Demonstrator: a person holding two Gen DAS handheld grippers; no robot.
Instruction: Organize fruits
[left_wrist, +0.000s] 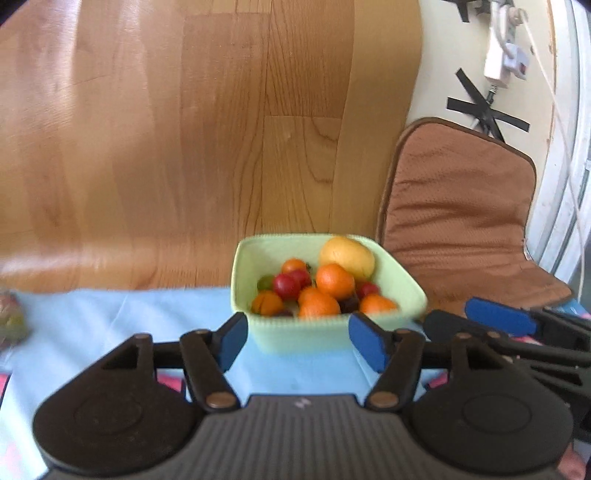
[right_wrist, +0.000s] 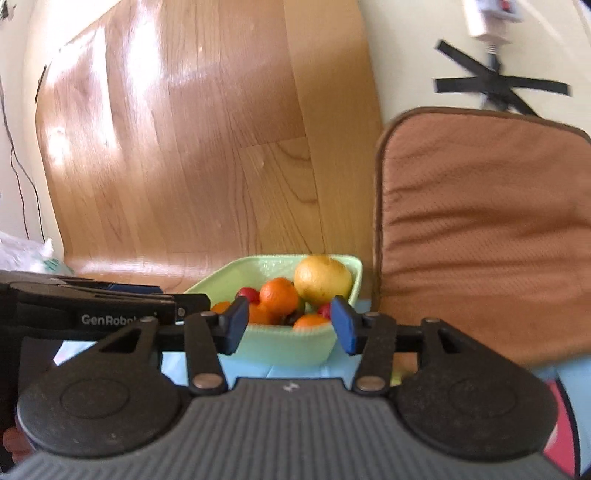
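A pale green square bowl (left_wrist: 258, 254) stands on a light blue cloth (left_wrist: 92, 325). It holds a yellow fruit (left_wrist: 347, 256), several oranges (left_wrist: 334, 280) and small red fruits (left_wrist: 286, 286). My left gripper (left_wrist: 301, 341) is open just short of the bowl's near wall, with nothing between its blue pads (left_wrist: 231, 341). In the right wrist view the same bowl (right_wrist: 280, 349) sits ahead with the yellow fruit (right_wrist: 321, 278) and an orange (right_wrist: 279, 295). My right gripper (right_wrist: 290, 325) is open in front of it and holds nothing. Each gripper shows at the edge of the other's view.
A brown cushion (left_wrist: 458, 221) rests right of the bowl, close to its side. A wood-patterned surface (left_wrist: 184, 147) rises behind the cloth. A blurred packet (left_wrist: 11, 321) lies at the cloth's left edge. A white power strip (left_wrist: 498, 55) and black tape mark the wall.
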